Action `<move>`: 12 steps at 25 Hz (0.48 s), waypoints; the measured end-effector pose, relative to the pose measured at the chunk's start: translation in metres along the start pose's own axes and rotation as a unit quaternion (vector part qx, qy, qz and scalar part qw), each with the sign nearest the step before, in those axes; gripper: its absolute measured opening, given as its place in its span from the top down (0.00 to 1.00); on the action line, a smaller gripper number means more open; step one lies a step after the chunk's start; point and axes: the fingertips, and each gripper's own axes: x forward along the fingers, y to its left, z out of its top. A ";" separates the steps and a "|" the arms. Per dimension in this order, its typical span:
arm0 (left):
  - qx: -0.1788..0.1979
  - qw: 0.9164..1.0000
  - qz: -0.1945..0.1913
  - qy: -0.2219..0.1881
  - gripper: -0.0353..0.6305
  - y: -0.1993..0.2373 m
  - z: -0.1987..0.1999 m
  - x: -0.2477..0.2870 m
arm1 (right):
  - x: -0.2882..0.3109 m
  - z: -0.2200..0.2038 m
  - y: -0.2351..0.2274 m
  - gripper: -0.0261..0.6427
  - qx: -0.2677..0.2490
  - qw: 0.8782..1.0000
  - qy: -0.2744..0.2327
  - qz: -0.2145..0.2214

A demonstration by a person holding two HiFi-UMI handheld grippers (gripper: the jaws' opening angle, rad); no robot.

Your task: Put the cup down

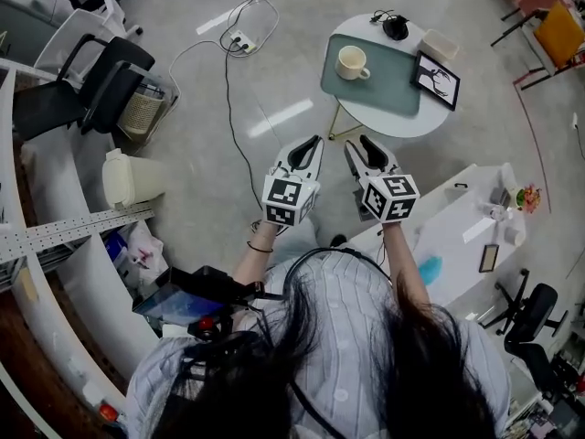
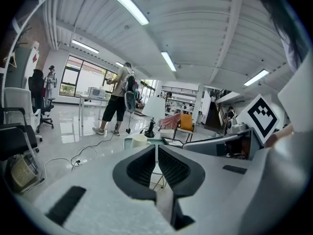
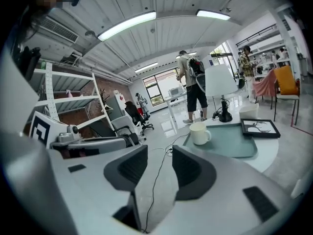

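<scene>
The cup (image 1: 351,62) looks glazed and glossy; the mat (image 1: 388,92) under it matt; the floor (image 1: 187,176) polished, mirror-smooth.

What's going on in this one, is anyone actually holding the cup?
No. A person holds a tool in each hand, both raised short of a round white table. The white cup sits upright on the teal mat on that table, with nothing touching it. The left tool has its jaws together, the right tool has them apart, and neither holds anything.
</scene>
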 end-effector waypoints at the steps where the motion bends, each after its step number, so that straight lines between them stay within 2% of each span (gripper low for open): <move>1: 0.000 1.000 0.004 -0.001 0.92 -0.005 0.000 -0.003 | -0.005 -0.001 0.002 0.71 -0.002 1.000 -0.001 0.005; 4: 0.003 1.000 0.013 -0.003 0.92 -0.022 -0.003 -0.012 | -0.024 -0.007 0.002 0.73 -0.007 1.000 -0.002 0.012; 12: -0.002 1.000 0.020 -0.006 0.92 -0.078 -0.015 -0.033 | -0.082 -0.028 -0.004 0.76 0.023 0.999 -0.018 0.024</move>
